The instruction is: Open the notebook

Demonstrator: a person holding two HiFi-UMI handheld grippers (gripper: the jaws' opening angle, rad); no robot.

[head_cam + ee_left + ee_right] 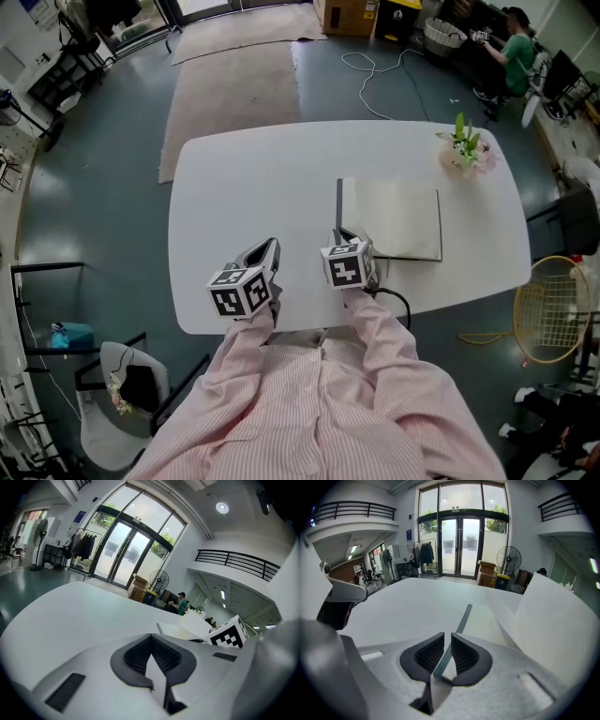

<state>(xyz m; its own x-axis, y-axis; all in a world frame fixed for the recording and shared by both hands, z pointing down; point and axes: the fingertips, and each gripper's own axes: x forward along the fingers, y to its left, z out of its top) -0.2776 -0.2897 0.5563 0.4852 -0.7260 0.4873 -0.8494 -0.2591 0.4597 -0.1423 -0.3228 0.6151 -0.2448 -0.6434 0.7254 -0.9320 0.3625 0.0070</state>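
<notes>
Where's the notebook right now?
In the head view, the notebook lies on the right half of the white table, nearer than the potted flowers. The right gripper is closed on its near left corner.

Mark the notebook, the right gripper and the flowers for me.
notebook (398,217): head view, middle of its pale top face.
right gripper (447,641): right gripper view, between its fingertips.
flowers (464,145): head view, middle of the bunch.
</notes>
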